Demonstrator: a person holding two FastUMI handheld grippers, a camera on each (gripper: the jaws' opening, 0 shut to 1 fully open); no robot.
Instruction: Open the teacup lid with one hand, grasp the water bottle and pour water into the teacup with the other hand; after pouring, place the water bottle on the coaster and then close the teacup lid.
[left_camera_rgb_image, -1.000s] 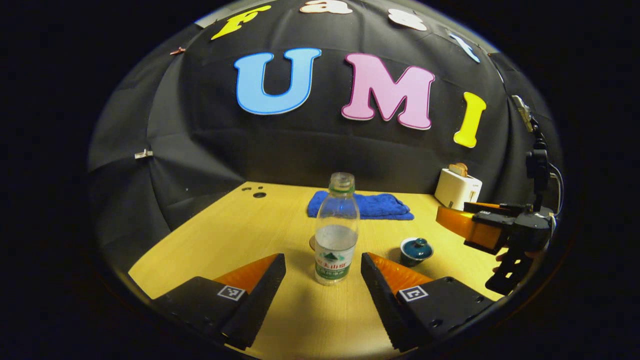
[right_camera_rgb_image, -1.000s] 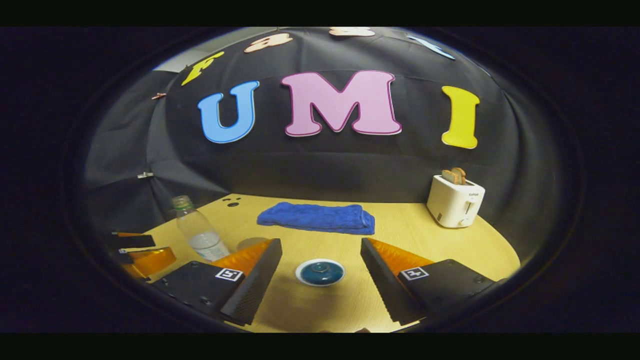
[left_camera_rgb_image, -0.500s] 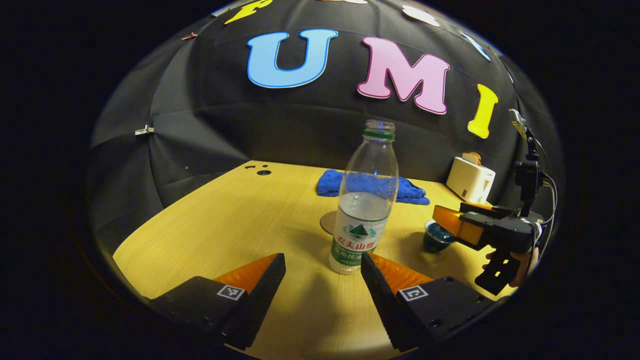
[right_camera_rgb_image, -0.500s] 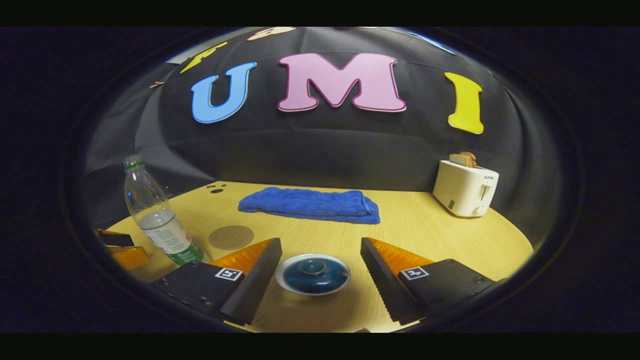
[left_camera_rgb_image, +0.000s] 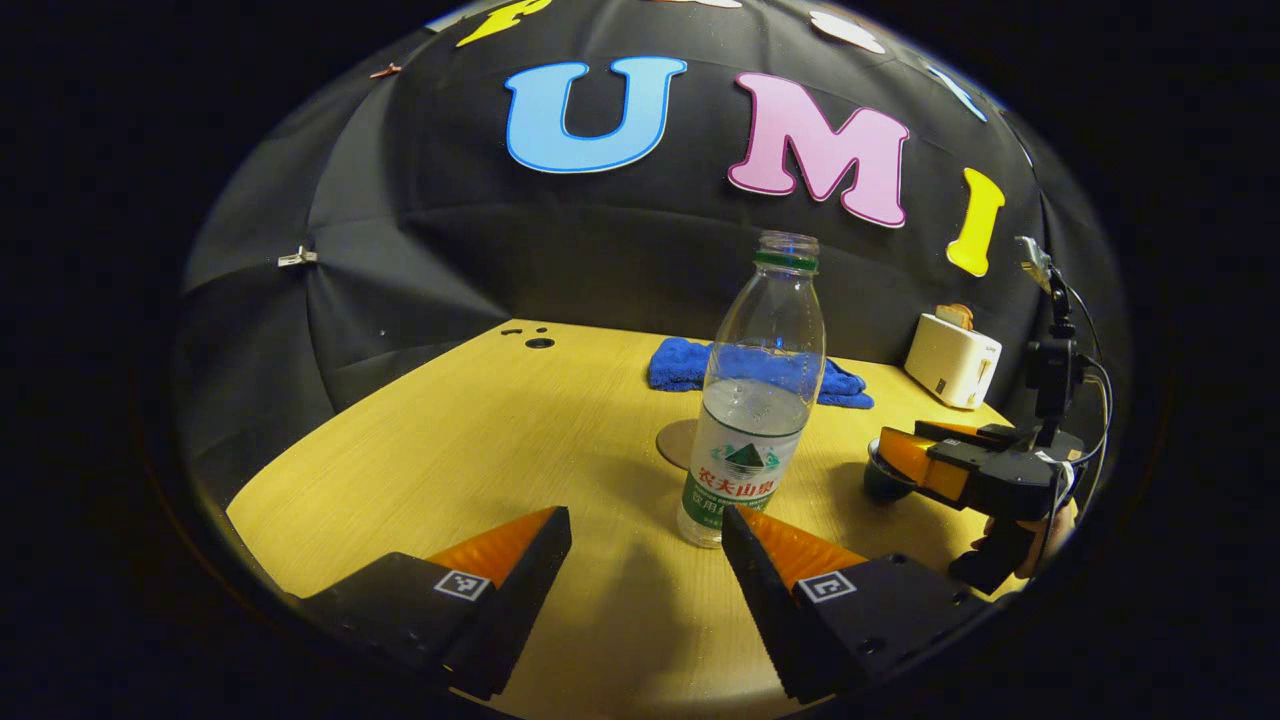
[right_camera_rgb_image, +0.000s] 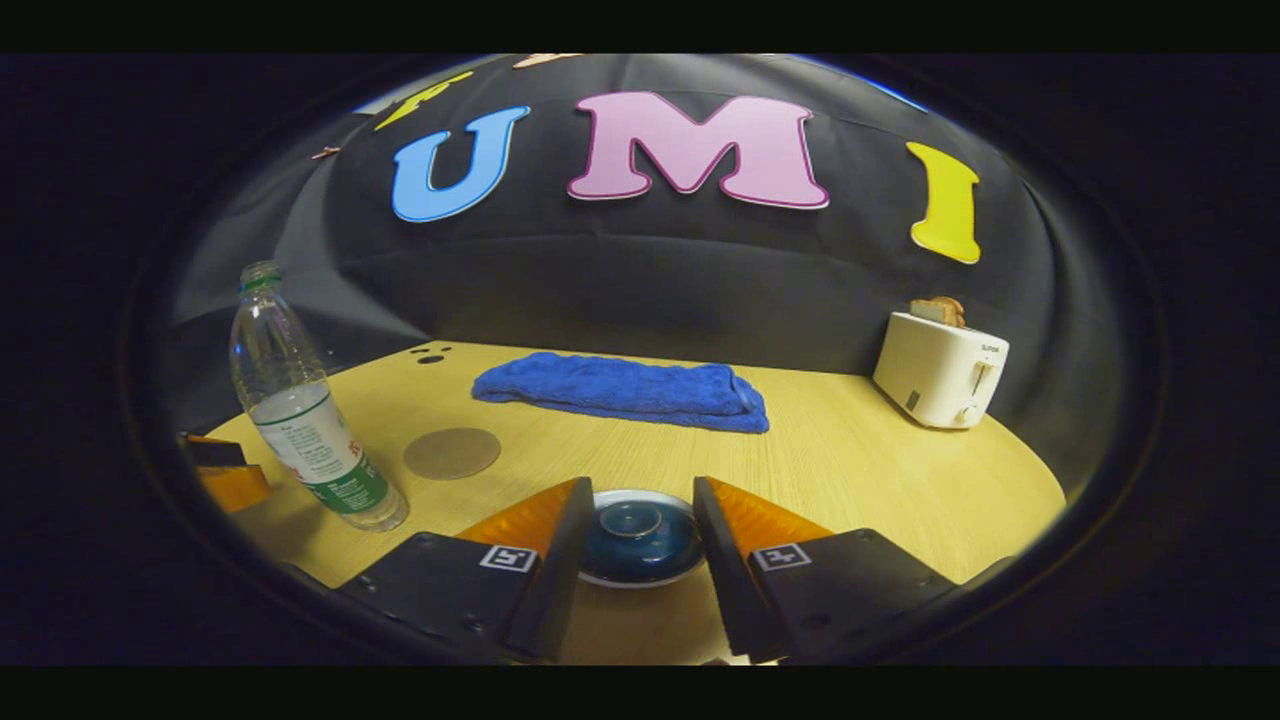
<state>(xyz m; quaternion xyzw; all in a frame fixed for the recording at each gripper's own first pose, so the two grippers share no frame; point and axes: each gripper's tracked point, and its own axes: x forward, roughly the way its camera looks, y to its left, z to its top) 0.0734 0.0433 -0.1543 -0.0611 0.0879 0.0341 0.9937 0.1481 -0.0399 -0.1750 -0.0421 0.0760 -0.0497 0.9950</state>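
- Right tool (right_camera_rgb_image: 628, 520): jaws narrowed around the teacup lid (right_camera_rgb_image: 640, 535) at lower centre of the right gripper view; cannot tell if both fingers press yet, so grip state unclear.
- Teacup (left_camera_rgb_image: 884, 478) sits on the bench (right_camera_rgb_image: 850, 460), lower right in the left gripper view, partly hidden behind the right tool (left_camera_rgb_image: 925, 465).
- Left tool (left_camera_rgb_image: 645, 545): released, jaws wide; its right finger sits close to the water bottle (left_camera_rgb_image: 752, 400), its left finger well apart.
- Bottle stands upright, uncapped, about half full, centre-right of the left gripper view; left of frame in the right gripper view (right_camera_rgb_image: 300, 410).
- Coaster (right_camera_rgb_image: 452, 452) lies just behind the bottle, centre-left of the right gripper view.
- Blue towel (right_camera_rgb_image: 625, 390) and toaster (right_camera_rgb_image: 940, 365) sit at the back, not involved.
- Step in hand, judged: grasp lid, lift off.
- To do well: centre the fingers on the lid knob, close fully, lift straight up so the cup isn't dragged or tipped.
- Left tool likely needs to shift right to centre the bottle before closing on its labelled body.
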